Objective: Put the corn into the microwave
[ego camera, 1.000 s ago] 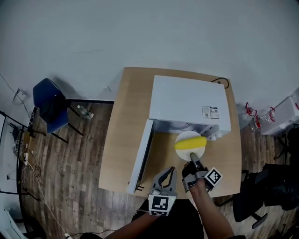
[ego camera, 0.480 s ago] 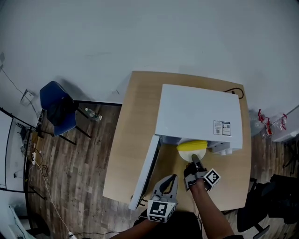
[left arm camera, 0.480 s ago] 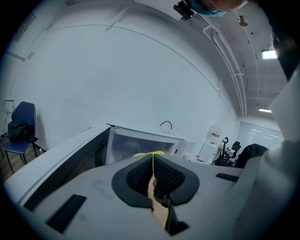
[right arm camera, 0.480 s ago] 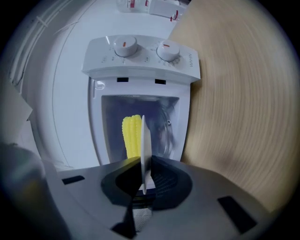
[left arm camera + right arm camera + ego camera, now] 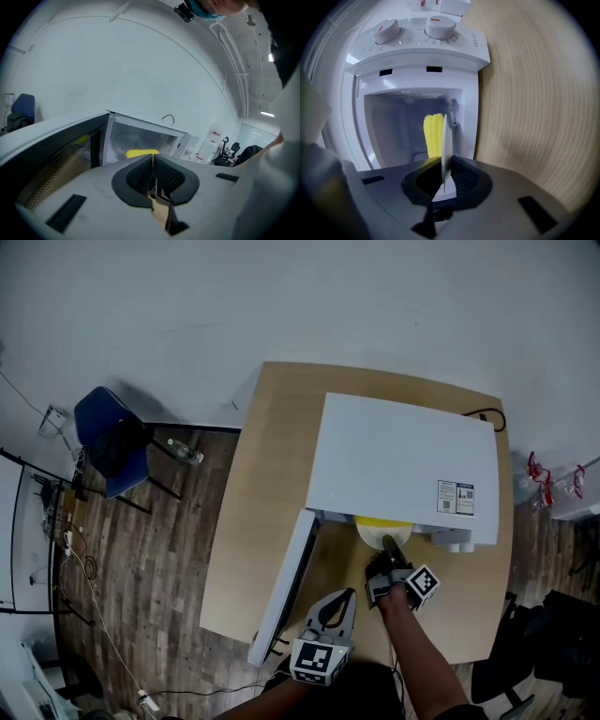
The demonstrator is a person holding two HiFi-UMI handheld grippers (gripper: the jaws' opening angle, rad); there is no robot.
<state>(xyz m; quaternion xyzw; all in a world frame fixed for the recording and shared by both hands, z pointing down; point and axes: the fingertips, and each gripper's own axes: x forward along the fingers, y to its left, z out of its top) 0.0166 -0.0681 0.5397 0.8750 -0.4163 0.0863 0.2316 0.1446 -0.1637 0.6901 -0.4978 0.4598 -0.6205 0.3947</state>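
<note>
Right gripper (image 5: pixel 444 165) clamped the round white plate (image 5: pixel 444 136) with yellow corn cob (image 5: pixel 432 133) at the mouth of the white microwave (image 5: pixel 403 460), twelve o'clock; left gripper (image 5: pixel 153 161) clenched empty at seven. Next likely: set down, release.

Corn (image 5: pixel 382 520) on plate (image 5: pixel 373 537) — microwave (image 5: pixel 403 465) mouth

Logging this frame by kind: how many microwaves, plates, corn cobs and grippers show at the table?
Microwave: 1
Plate: 1
Corn: 1
Grippers: 2, left gripper and right gripper
Total: 5
</note>
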